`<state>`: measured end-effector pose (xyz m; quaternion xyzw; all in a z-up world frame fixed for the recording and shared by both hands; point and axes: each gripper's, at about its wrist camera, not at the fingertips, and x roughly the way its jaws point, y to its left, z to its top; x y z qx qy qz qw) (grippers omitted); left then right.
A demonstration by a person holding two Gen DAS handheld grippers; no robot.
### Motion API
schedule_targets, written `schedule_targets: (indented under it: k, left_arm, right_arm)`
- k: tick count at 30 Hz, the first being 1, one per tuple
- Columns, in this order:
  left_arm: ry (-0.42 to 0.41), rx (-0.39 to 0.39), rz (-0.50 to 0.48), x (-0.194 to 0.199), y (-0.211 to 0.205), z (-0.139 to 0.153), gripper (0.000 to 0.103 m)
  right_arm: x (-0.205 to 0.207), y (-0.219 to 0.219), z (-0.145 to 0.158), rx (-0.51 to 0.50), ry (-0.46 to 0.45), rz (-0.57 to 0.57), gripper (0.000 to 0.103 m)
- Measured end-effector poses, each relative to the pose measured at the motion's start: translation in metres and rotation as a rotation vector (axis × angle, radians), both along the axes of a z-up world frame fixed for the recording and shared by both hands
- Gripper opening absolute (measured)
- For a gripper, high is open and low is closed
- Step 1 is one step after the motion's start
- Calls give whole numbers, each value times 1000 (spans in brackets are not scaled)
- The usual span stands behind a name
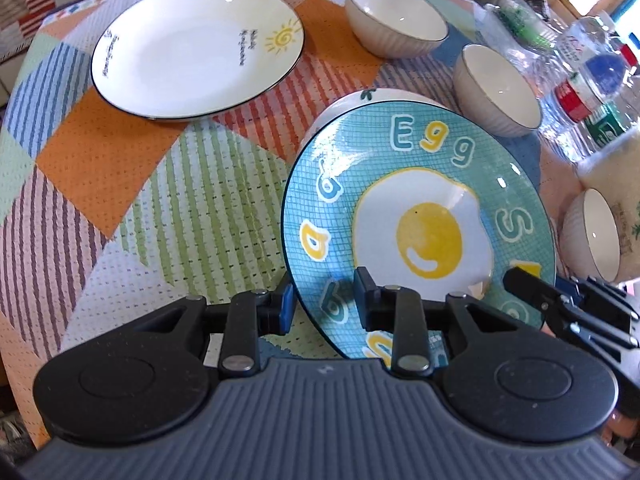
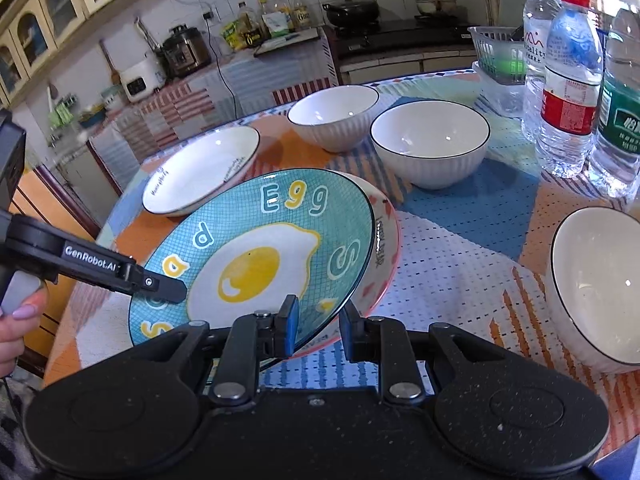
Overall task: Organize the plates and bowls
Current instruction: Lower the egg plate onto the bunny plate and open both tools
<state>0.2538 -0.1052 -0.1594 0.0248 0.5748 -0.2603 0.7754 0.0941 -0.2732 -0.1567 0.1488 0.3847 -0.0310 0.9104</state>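
Observation:
A blue plate painted with a fried egg and letters is tilted just above a second plate with a pink patterned rim. My left gripper is shut on the blue plate's near rim. It shows at the left of the right wrist view, left gripper, held by a hand. My right gripper is shut on another part of the same rim, and it shows as the right gripper at the plate's right edge. A white plate with a sun drawing lies beyond.
Three white ribbed bowls stand on the patchwork tablecloth, behind and to the right of the plates. Water bottles and a plastic basket crowd the far right corner. A kitchen counter lies beyond the table.

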Motion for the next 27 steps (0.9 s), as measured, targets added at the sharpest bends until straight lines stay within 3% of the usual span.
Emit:
schedule_targets:
  k: [8, 11, 22, 27]
  left_arm:
    - [-15, 21, -3, 2, -11, -5, 28]
    - [-25, 12, 12, 1, -11, -7, 29]
    - [-7, 40, -14, 8, -21, -10, 28]
    - [-10, 18, -6, 7, -11, 2, 28]
  right_arm:
    - [13, 0, -3, -72, 63, -25, 26]
    - [18, 10, -1, -164, 79, -30, 27]
    - [34, 23, -14, -339, 119, -72, 36]
    - [39, 31, -15, -405, 134, -80, 37]
